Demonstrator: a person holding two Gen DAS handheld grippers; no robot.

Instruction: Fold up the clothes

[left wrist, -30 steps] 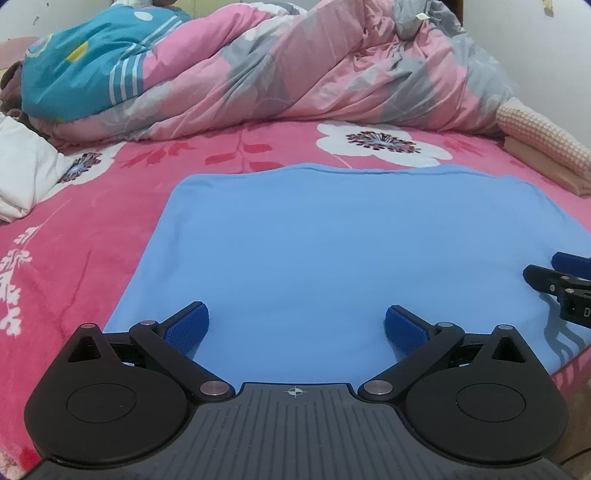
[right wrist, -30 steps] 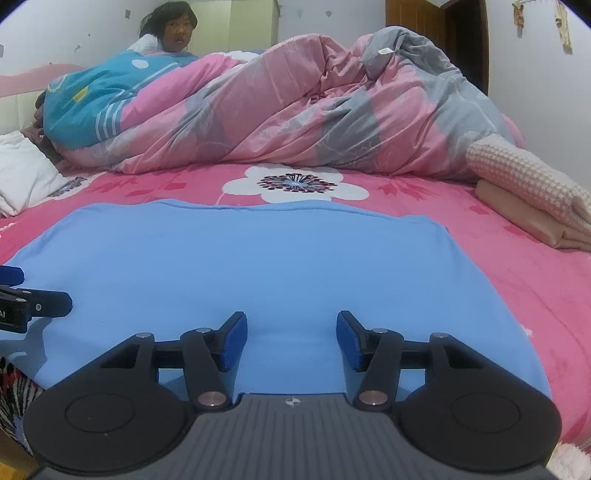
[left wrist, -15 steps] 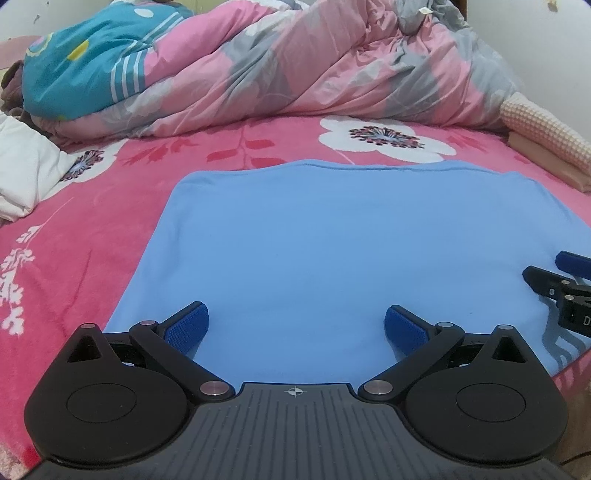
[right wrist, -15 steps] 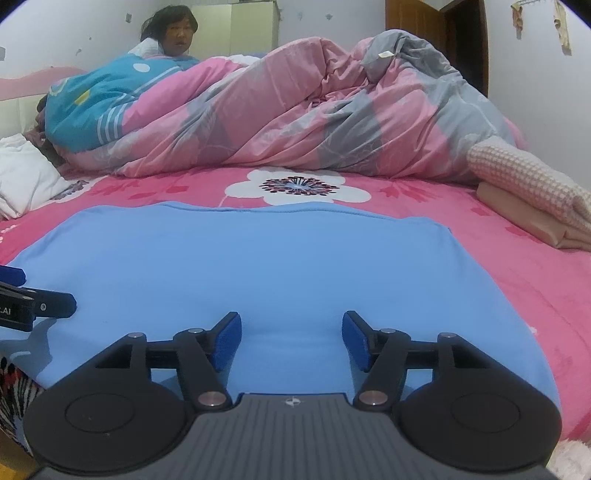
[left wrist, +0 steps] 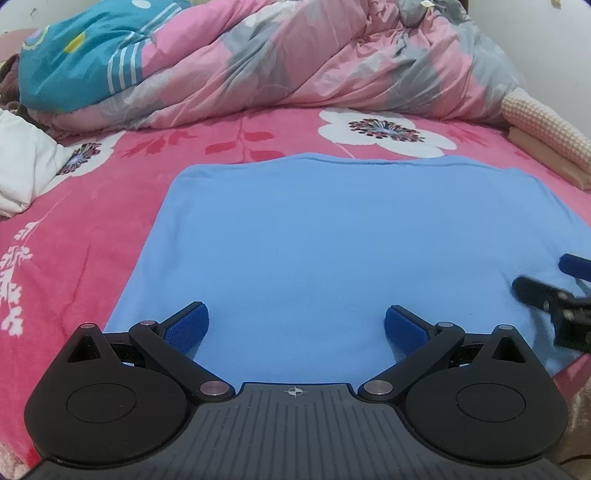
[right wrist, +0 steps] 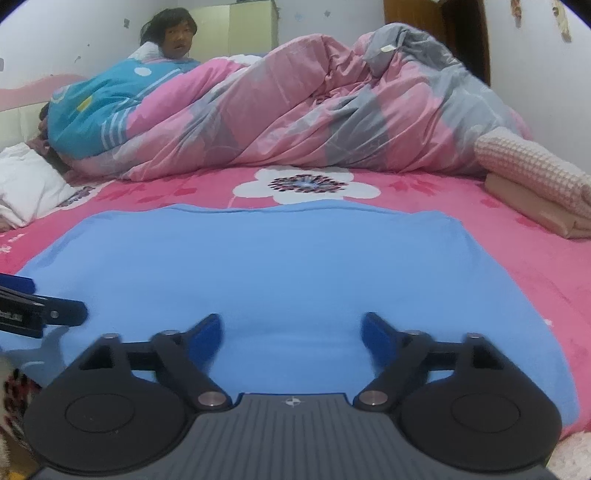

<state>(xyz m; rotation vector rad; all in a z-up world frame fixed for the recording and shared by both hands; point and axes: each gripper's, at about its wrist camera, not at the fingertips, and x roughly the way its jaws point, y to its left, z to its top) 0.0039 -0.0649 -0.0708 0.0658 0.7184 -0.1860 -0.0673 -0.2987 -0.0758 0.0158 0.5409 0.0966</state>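
Note:
A light blue garment [left wrist: 332, 236] lies flat and smooth on the pink flowered bed, also spread across the right wrist view [right wrist: 280, 266]. My left gripper [left wrist: 295, 328] hovers over its near left part, wide open, nothing between the blue pads. My right gripper [right wrist: 291, 336] stands open over the near right part, also empty. Each gripper shows at the edge of the other's view: the right one [left wrist: 554, 295] at the far right, the left one [right wrist: 33, 310] at the far left.
A bunched pink and grey quilt [right wrist: 332, 110] with a teal patch fills the far side of the bed, a person's head [right wrist: 173, 33] behind it. White cloth [left wrist: 22, 170] lies at the left. Folded peach and knitted items [right wrist: 535, 188] sit at the right.
The right gripper's fingers have spread wider apart. Both grippers have drawn slightly back and up over the garment's near edge; the garment has not moved.

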